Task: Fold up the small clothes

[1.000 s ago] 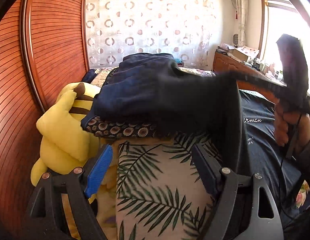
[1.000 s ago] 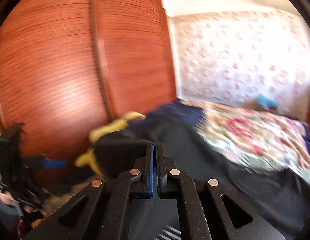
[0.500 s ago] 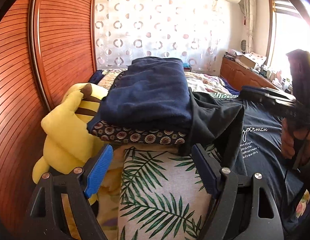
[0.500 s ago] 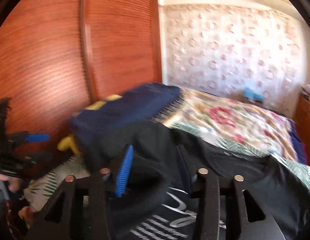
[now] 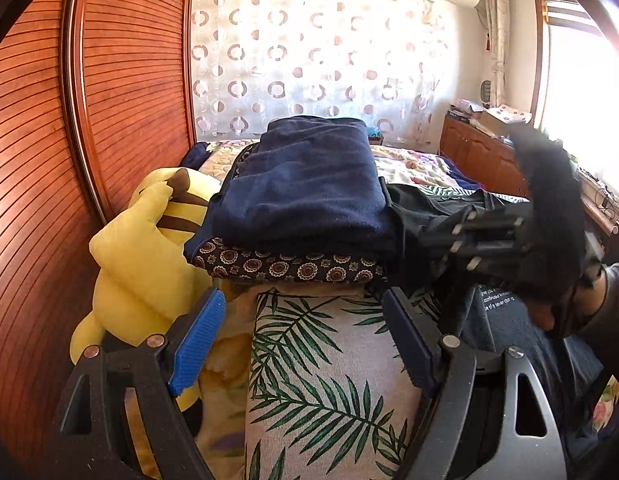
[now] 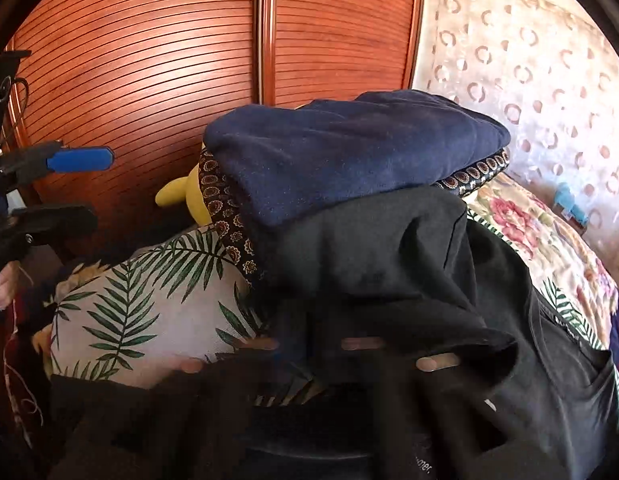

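Observation:
A black T-shirt (image 5: 505, 332) with white lettering lies on the bed, its upper part bunched against a stack of folded cloth (image 6: 389, 256). My right gripper (image 6: 309, 336) is a blur low in the right wrist view. Its jaws are closing, nearly together, with a fold of the black shirt around them. In the left wrist view a hand holds the right gripper (image 5: 433, 240), whose tips are in the shirt's bunched edge. My left gripper (image 5: 305, 340) stands open over a palm-leaf pillow (image 5: 329, 380), nothing between its blue pads (image 5: 197, 336).
A folded navy blanket (image 5: 309, 184) lies on a dark patterned cloth (image 5: 285, 268) behind the pillow. A yellow plush toy (image 5: 141, 248) leans by the red-brown slatted wardrobe doors (image 5: 49, 140). A floral bedspread (image 6: 529, 220), patterned curtain and wooden cabinet (image 5: 481, 156) lie beyond.
The right gripper let go of the lifted black shirt, which dropped onto the bed. It then moved down toward the stack and closed again. The left gripper stayed open and still.

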Available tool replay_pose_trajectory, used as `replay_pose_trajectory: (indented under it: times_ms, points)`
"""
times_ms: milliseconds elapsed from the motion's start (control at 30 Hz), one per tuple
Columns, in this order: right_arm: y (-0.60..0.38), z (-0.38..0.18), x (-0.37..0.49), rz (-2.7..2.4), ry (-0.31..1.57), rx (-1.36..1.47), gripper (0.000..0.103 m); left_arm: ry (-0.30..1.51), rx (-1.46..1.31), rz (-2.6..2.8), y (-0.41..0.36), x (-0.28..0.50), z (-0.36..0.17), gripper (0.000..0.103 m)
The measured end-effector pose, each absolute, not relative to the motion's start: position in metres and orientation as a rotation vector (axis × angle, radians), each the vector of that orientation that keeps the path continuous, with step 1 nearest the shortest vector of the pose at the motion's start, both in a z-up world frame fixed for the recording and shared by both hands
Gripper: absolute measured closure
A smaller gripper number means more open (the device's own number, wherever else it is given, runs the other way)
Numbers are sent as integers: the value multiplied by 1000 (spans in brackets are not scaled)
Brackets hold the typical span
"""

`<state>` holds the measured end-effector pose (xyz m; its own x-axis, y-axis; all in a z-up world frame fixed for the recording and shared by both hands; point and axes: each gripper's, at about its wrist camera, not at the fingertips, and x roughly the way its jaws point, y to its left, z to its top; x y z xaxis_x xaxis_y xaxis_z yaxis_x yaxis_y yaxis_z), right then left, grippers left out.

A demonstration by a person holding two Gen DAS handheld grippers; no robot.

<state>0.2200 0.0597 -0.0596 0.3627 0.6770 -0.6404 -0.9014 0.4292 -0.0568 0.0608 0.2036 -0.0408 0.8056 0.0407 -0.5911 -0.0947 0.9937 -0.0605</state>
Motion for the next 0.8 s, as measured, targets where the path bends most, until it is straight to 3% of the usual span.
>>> replay_pose_trajectory:
  times_ms: [233, 333, 567, 700, 800]
  points:
    - [-14, 19, 260, 1041, 466, -125, 101, 638, -84, 42, 192, 71, -42, 22]
    - [-56, 18, 299, 811, 505, -70, 101, 636, -81, 15, 184, 76, -41, 22]
    - [-132, -27, 332, 553, 640, -127, 63, 682, -55, -67, 147, 101, -53, 22]
    - [-134, -32, 325, 613, 673, -103, 58, 725, -73, -150, 129, 117, -62, 22]
    - [-118, -30, 328, 684, 683, -116, 58, 772, -89, -181, 119, 128, -71, 37]
